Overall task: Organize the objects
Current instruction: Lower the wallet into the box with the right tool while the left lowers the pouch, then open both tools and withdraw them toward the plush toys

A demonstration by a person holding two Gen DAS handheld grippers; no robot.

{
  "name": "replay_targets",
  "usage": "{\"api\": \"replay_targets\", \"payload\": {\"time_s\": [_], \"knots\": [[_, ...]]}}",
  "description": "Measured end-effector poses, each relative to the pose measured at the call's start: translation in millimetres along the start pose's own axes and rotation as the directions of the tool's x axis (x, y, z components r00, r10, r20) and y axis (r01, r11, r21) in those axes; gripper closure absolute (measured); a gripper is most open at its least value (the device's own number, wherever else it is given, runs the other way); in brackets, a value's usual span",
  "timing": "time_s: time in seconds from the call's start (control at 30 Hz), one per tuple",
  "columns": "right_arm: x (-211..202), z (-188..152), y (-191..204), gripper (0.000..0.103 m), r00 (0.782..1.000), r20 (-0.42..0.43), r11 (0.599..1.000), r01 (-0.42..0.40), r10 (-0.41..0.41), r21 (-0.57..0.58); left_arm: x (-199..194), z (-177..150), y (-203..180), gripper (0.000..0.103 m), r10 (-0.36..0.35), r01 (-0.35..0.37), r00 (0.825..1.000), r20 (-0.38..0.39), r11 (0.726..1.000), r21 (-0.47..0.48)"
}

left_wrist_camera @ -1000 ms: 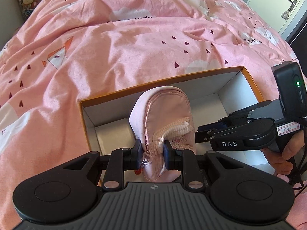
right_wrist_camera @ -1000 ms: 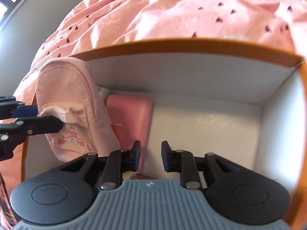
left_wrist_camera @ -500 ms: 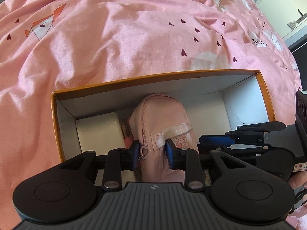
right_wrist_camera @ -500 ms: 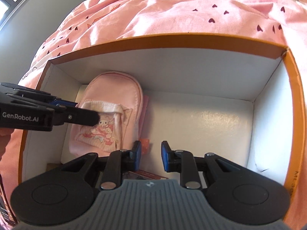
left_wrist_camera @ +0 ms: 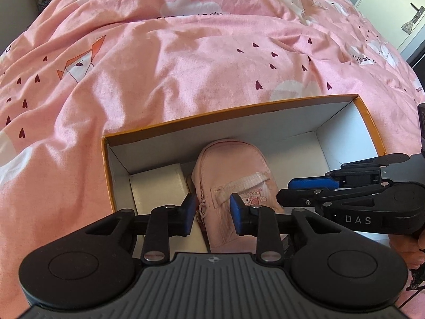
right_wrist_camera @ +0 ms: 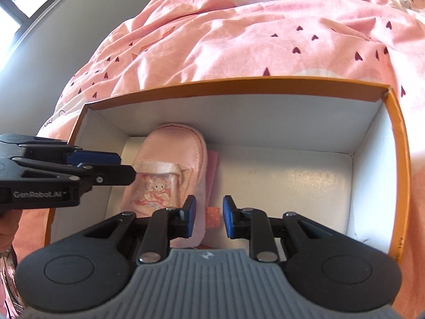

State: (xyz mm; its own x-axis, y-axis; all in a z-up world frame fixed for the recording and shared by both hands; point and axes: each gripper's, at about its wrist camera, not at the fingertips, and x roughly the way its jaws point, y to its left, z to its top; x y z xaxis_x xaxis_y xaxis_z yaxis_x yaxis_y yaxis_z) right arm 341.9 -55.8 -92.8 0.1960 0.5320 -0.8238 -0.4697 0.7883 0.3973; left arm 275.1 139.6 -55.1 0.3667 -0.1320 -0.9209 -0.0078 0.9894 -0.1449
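- Pink pouch lies inside the orange-rimmed box, near its left end.
- Left claw hovers above the pouch, jaws closing, pads not pressing it.
- Right claw is nearly closed, holding nothing, over the box floor.

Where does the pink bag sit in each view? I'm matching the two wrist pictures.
Left wrist: pink bag low centre, in the box, just beyond the left gripper, whose jaws are closing.
Right wrist: pink bag left of centre, in the box's left part.
Shared landmark: the box's orange rim.
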Motion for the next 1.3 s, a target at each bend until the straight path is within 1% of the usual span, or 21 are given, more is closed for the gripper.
{"api": "replay_targets", "payload": {"time_s": [0.03, 0.1, 0.13, 0.27, 0.4, 0.47, 0.53, 0.57, 0.63, 0.7, 0.8, 0.83, 0.87, 0.93, 1.0, 1.03, 1.1, 1.13, 1.23, 1.27, 1.3], "knots": [[1.2, 0.4, 1.9, 0.079, 1.000, -0.002, 1.000, -0.006, 0.006, 0.001, 3.4, -1.1, -1.1, 0.076, 0.004, -0.004, 1.000, -0.009, 1.000, 0.005], [3.8, 0.5, 5.0, 0.081, 1.000, -0.007, 1.000, -0.018, 0.018, 0.001, 8.1, -3.1, -2.9, 0.078, 0.012, -0.012, 1.000, -0.010, 1.000, 0.015], [4.9, 0.2, 6.9, 0.082, 1.000, -0.006, 1.000, -0.010, 0.010, -0.006, 9.7, -4.1, -3.8, 0.079, 0.018, -0.018, 1.000, -0.007, 1.000, 0.021], [7.7, 0.7, 8.4, 0.082, 1.000, -0.006, 1.000, -0.005, 0.005, -0.011, 11.6, -6.7, -6.6, 0.079, 0.030, -0.030, 1.000, -0.003, 0.999, 0.031], [2.9, 0.5, 10.7, 0.081, 1.000, 0.001, 1.000, 0.003, -0.003, -0.018, 3.1, -8.9, -6.4, 0.078, 0.023, -0.023, 1.000, 0.019, 1.000, 0.013], [-5.4, -1.4, 14.0, 0.081, 1.000, 0.020, 0.999, 0.018, -0.018, -0.033, -7.7, -12.3, -9.4, 0.078, 0.028, -0.029, 0.998, 0.055, 0.999, 0.016], [-16.4, -4.5, 18.5, 0.077, 0.999, 0.038, 0.998, 0.029, -0.027, -0.054, -21.3, -17.3, -15.4, 0.074, 0.032, -0.034, 0.995, 0.094, 0.999, 0.026], [-22.2, -6.7, 21.4, 0.073, 0.998, 0.049, 0.998, 0.034, -0.031, -0.061, -29.3, -20.6, -19.8, 0.073, 0.031, -0.035, 0.993, 0.118, 0.999, 0.034], [-36.0, -12.6, 26.7, 0.069, 0.997, 0.073, 0.996, 0.042, -0.036, -0.080, -46.2, -29.8, -30.8, 0.066, 0.028, -0.038, 0.985, 0.168, 0.998, 0.059], [-51.8, -21.3, 33.2, 0.065, 0.994, 0.104, 0.993, 0.055, -0.044, -0.104, -66.4, -42.1, -42.2, 0.063, 0.010, -0.030, 0.975, 0.223, 0.996, 0.084], [-80.9, -41.2, 41.8, 0.056, 0.984, 0.170, 0.989, 0.074, -0.052, -0.131, -92.4, -65.2, -58.9, 0.058, -0.026, -0.008, 0.955, 0.296, 0.993, 0.114], [-90.3, -49.0, 43.5, 0.055, 0.981, 0.189, 0.988, 0.081, -0.055, -0.133, -99.2, -73.3, -64.0, 0.057, -0.033, -0.006, 0.947, 0.320, 0.993, 0.120], [-99.2, -57.8, 45.6, 0.051, 0.977, 0.205, 0.987, 0.088, -0.060, -0.132, -105.0, -80.9, -69.2, 0.057, -0.039, -0.004, 0.940, 0.339, 0.992, 0.126], [-116.4, -78.2, 50.3, 0.048, 0.968, 0.242, 0.987, 0.099, -0.066, -0.123, -113.7, -96.9, -78.5, 0.057, -0.053, 0.003, 0.932, 0.359, 0.990, 0.138], [-131.1, -99.6, 53.4, 0.044, 0.959, 0.272, 0.986, 0.118, -0.083, -0.115, -118.1, -112.5, -86.2, 0.056, -0.070, 0.019, 0.927, 0.368, 0.990, 0.141], [-136.9, -110.6, 55.1, 0.042, 0.953, 0.286, 0.985, 0.136, -0.100, -0.107, -118.6, -121.1, -89.8, 0.055, -0.081, 0.030, 0.928, 0.365, 0.989, 0.142], [-147.4, -132.8, 56.6, 0.034, 0.938, 0.316, 0.981, 0.178, -0.144, -0.082, -115.8, -135.1, -95.3, 0.055, -0.095, 0.047, 0.932, 0.351, 0.989, 0.142], [-151.3, -143.3, 57.0, 0.033, 0.931, 0.327, 0.978, 0.195, -0.162, -0.070, -113.2, -143.5, -97.6, 0.055, -0.099, 0.055, 0.934, 0.344, 0.989, 0.134], [-159.8, -172.9, 58.2, 0.032, 0.913, 0.350, 0.970, 0.238, -0.207, -0.048, -101.1, -160.6, -102.7, 0.055, -0.117, 0.088, 0.943, 0.311, 0.990, 0.108], [-161.7, -183.0, 58.4, 0.032, 0.911, 0.351, 0.968, 0.246, -0.216, -0.042, -96.3, -168.1, -104.7, 0.055, -0.120, 0.095, 0.949, 0.291, 0.990, 0.101], [-162.4, -190.9, 58.3, 0.032, 0.913, 0.343, 0.968, 0.247, -0.219, -0.039, -92.5, -174.0, -107.0, 0.055, -0.115, 0.093, 0.954, 0.277, 0.991, 0.094]]}}
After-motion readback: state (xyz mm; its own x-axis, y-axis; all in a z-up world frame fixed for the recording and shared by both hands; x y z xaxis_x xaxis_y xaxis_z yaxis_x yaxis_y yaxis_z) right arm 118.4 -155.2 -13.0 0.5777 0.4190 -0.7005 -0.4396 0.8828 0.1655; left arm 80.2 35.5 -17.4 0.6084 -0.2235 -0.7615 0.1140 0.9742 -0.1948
